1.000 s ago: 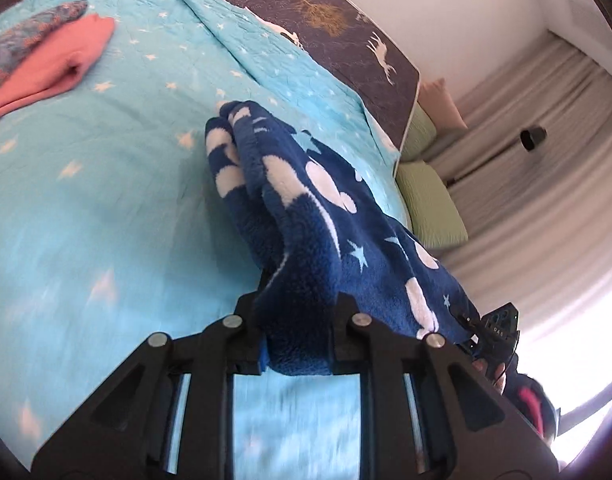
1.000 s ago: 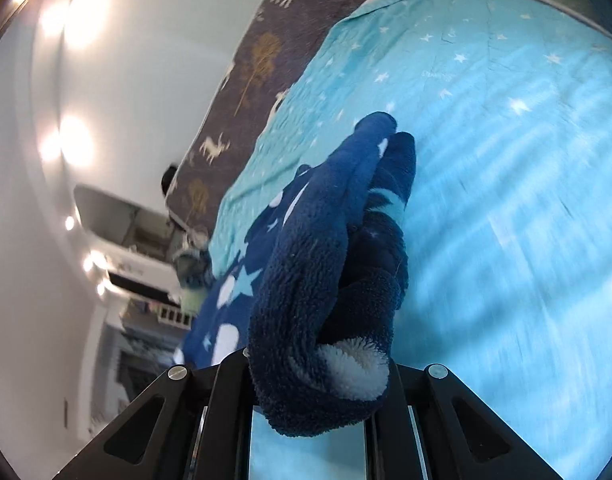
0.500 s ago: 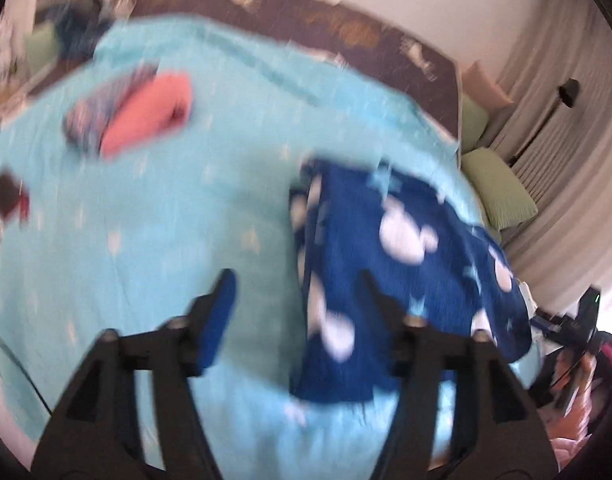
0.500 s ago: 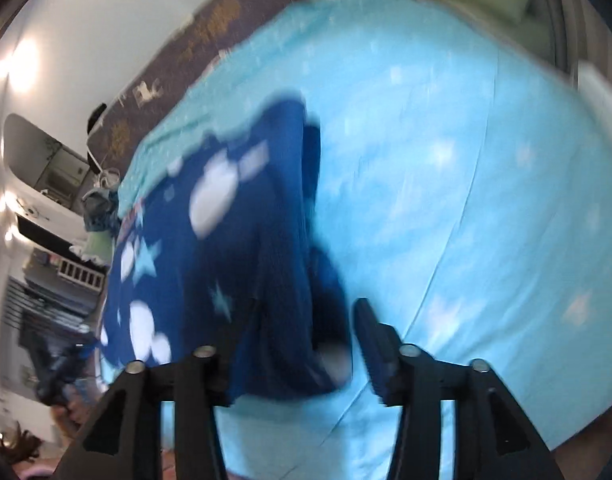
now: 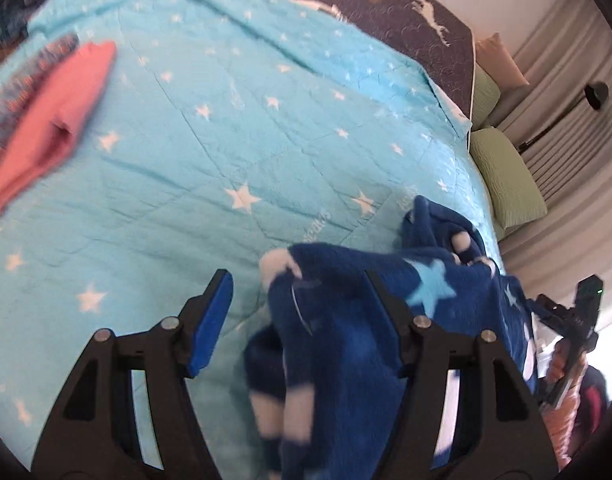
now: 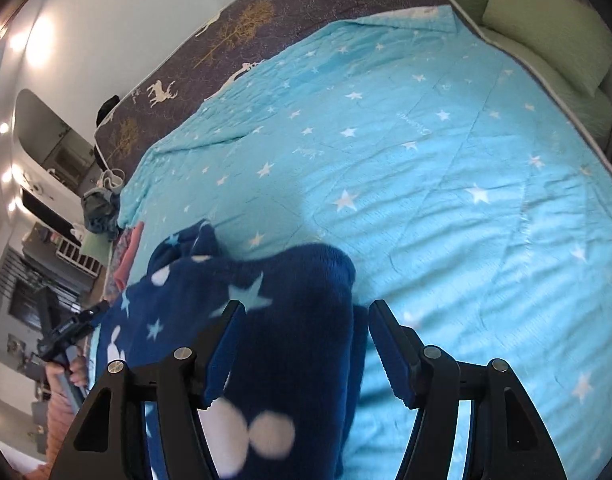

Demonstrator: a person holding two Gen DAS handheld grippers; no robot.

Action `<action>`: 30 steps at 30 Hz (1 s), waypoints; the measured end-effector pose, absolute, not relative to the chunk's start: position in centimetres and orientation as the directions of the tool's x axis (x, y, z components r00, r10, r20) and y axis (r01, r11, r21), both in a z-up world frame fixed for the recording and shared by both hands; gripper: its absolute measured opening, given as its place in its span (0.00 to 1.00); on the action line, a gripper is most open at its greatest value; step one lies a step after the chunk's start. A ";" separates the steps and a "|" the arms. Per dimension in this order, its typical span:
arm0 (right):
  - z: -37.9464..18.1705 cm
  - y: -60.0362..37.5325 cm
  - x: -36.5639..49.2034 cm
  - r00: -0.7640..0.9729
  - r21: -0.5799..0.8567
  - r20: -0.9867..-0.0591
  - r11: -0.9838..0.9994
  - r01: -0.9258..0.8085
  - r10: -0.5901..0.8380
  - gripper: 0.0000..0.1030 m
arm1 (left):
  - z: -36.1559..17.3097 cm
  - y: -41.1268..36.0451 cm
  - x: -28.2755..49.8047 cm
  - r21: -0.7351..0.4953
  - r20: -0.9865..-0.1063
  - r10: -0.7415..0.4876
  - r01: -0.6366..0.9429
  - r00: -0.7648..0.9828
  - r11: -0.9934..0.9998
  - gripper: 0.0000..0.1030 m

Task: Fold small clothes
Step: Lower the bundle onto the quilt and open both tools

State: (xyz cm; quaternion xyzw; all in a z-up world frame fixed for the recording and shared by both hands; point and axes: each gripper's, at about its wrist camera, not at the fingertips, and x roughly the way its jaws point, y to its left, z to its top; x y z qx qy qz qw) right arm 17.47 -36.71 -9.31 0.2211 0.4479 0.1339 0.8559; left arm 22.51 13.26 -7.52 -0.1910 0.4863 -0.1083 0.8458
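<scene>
Both grippers have let go, so the left gripper and right gripper now gape wide over the fuzzy blue garment, dropped low in frame on the star blanket for folding.

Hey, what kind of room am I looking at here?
Most likely a bedroom: a bed with a light blue star-print quilt, green pillows at its edge, and curtains behind them.
</scene>
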 end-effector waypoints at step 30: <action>-9.5 -36.9 18.4 0.668 0.396 -0.692 0.918 0.032 0.275 0.27 | -6.3 12.9 20.1 -0.294 -0.693 -0.273 0.085 0.667 0.952 0.23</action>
